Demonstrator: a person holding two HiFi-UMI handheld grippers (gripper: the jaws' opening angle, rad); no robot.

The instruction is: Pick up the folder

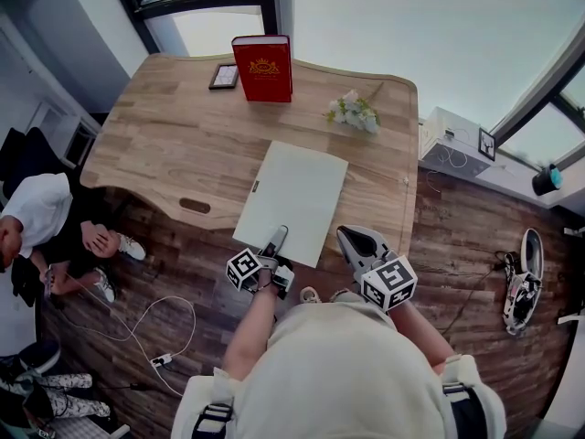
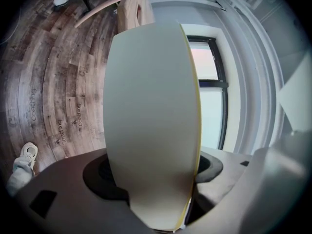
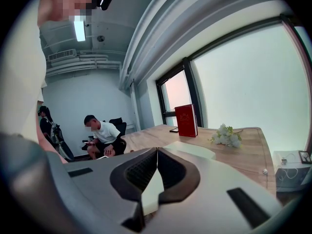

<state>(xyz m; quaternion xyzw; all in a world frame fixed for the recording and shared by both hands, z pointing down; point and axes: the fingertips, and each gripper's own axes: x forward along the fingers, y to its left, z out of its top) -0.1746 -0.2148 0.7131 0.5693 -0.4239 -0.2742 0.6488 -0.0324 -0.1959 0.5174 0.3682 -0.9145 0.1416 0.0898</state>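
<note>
A pale grey-green folder [image 1: 292, 195] with a thin yellow edge lay flat on a light wooden table [image 1: 174, 144]. It was on the table's near side, and its closest edge jutted past the rim toward the wearer.

At the folder's 6 o'clock was the left gripper [image 1: 276, 238], rolled onto its side, with one jaw above and one below that overhanging edge. In the left gripper view the folder filled most of the gap between the fingers. They stood wide apart around it, released rather than clamped, and the sheet lay nearer the upper one.

At the folder's 4 o'clock, just off its corner, the right gripper [image 1: 347, 236] hovered over the table's rim. Its fingers were clenched tip to tip on nothing.

Farther out, at the folder's 12 o'clock, a red book [image 1: 263, 67] stood upright at the table's far edge. A small dark-framed item [image 1: 224, 76] lay just beside the book, at its 9 o'clock. A bunch of white flowers [image 1: 355, 111] lay at the folder's 1 o'clock.

A dark wooden floor [image 1: 457, 245] surrounded the table. At 9 o'clock, well apart from the folder, a person in a white shirt [image 1: 37, 213] sat low. A white cable [image 1: 146, 323] trailed across the floor at 7 o'clock.
</note>
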